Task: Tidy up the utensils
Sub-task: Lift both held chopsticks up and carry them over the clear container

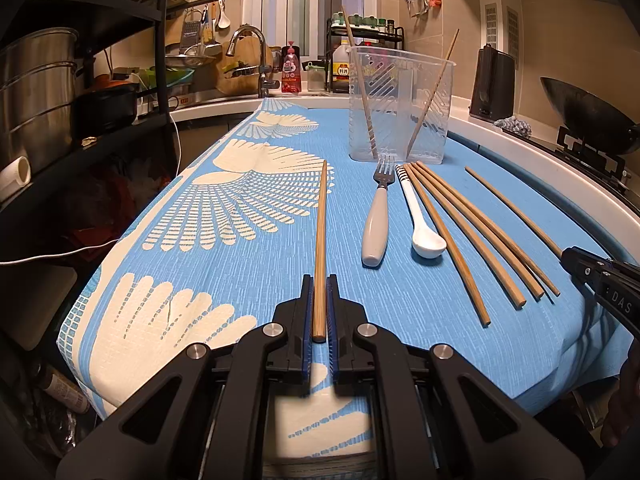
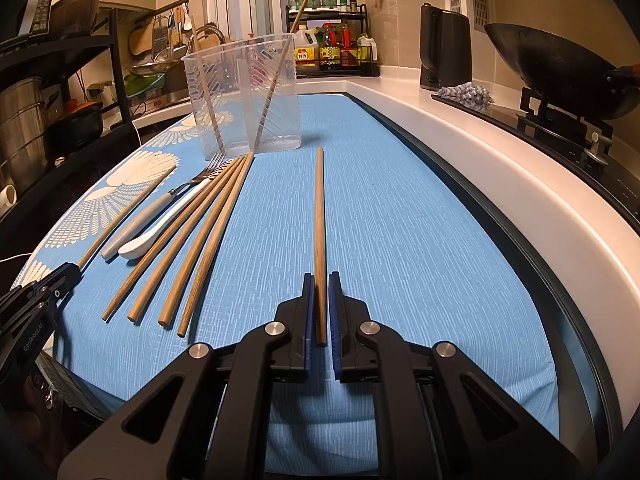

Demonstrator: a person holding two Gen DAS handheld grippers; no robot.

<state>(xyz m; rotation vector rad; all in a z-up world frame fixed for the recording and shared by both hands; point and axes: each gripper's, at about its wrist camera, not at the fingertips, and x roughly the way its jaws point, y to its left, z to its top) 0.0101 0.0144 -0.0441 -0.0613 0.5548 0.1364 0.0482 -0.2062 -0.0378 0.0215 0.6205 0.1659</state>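
Item 1, nearest the lens: left gripper [image 1: 320, 308], black frame, blue pads, jaws pressed together on the thick butt end of 1 bamboo chopstick [image 1: 321, 240]. The stick runs straight ahead from the pads, its tip over the white feather print of the blue tablecloth [image 1: 260, 272]. Whether it is lifted clear of the cloth cannot be told from this angle.

Item 2: right gripper [image 2: 320, 304], same build, jaws likewise pinching the butt end of a second chopstick [image 2: 319, 220], which points toward the clear plastic utensil holder [image 2: 244, 100].

Item 3: holder, standing upright at the far end of the cloth, with 2 chopsticks already leaning inside it.

Item 4: loose pieces lying between the 2 grippers, near the holder: 1 fork with a white handle [image 1: 378, 216], 1 white ceramic spoon with a striped handle end [image 1: 420, 216], and 4 chopsticks [image 1: 468, 236] fanned side by side.

Handling: the chopsticks look light, stiff and smooth, and round in section, so each may roll or swivel between flat pads. Held at 1 end, the long free length will likely swing with any wrist turn; a grip nearer the middle would steady it. The spoon is probably brittle and slick. The fork is best taken by its thick handle.

Pose: both grippers point forward and slope downward toward the cloth, side by side, the left one's tip visible at the edge of the right view.
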